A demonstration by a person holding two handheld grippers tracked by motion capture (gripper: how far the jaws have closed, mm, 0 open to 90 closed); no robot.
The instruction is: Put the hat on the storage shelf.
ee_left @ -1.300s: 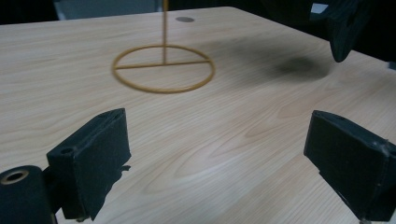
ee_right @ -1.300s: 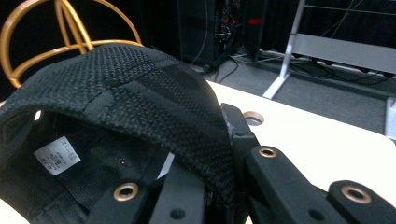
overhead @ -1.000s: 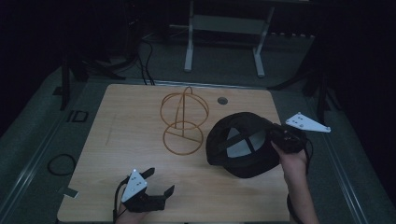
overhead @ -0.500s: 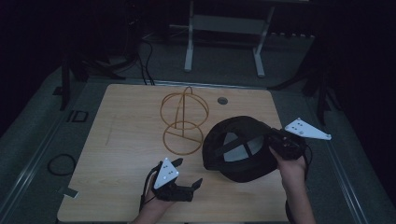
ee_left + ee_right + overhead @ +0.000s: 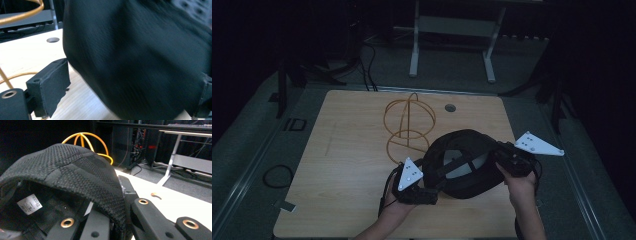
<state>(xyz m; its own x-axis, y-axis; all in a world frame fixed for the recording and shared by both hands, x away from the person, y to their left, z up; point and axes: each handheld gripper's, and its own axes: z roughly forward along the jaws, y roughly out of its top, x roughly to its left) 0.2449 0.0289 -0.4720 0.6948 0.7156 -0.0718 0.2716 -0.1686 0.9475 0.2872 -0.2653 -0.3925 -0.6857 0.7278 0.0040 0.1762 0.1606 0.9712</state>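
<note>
The cap's (image 5: pixel 75 172) white label (image 5: pixel 29 203) is unreadable; right gripper (image 5: pixel 512 162) clenches its brim, left gripper (image 5: pixel 424 192) gapes beside it.

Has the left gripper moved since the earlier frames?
Yes. The left gripper has travelled rightward from near the table's near-left area toward the black cap, now beside the wire stand's base.

One black cap (image 5: pixel 467 162), one orange wire stand (image 5: pixel 408 125), two grippers, possibly one table hole (image 5: pixel 450 107).
</note>
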